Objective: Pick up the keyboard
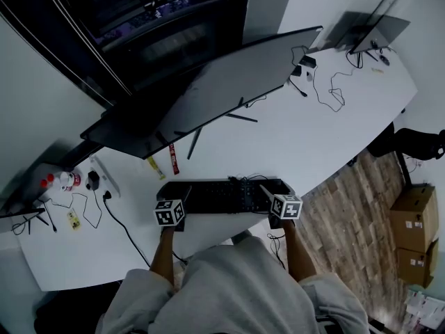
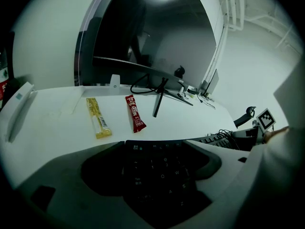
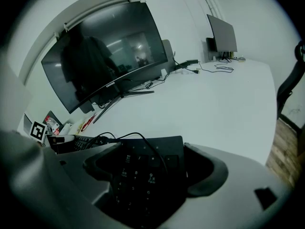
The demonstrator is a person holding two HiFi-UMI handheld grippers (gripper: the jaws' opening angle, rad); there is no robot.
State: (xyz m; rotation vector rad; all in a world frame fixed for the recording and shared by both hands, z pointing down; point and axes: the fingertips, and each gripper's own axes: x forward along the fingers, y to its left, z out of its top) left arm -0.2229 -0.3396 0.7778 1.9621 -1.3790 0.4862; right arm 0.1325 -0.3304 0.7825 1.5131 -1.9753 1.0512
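Observation:
A black keyboard (image 1: 222, 195) lies flat on the white desk (image 1: 313, 138), close to its front edge. My left gripper (image 1: 174, 200) is at the keyboard's left end and my right gripper (image 1: 278, 199) at its right end. In the left gripper view the keyboard (image 2: 162, 171) fills the gap of the left gripper (image 2: 155, 147), and both jaws touch its long edges. The right gripper view shows the number-pad end of the keyboard (image 3: 138, 175) held the same way by the right gripper (image 3: 152, 149). A thin black cable (image 3: 143, 142) runs over that end.
A large curved monitor (image 1: 208, 96) stands behind the keyboard on thin legs. A yellow snack bar (image 2: 97, 118) and a red one (image 2: 135, 112) lie between them. A power strip (image 1: 104, 176) and cables sit at the left, a second screen (image 1: 368, 30) far right, cardboard boxes (image 1: 414, 218) on the floor.

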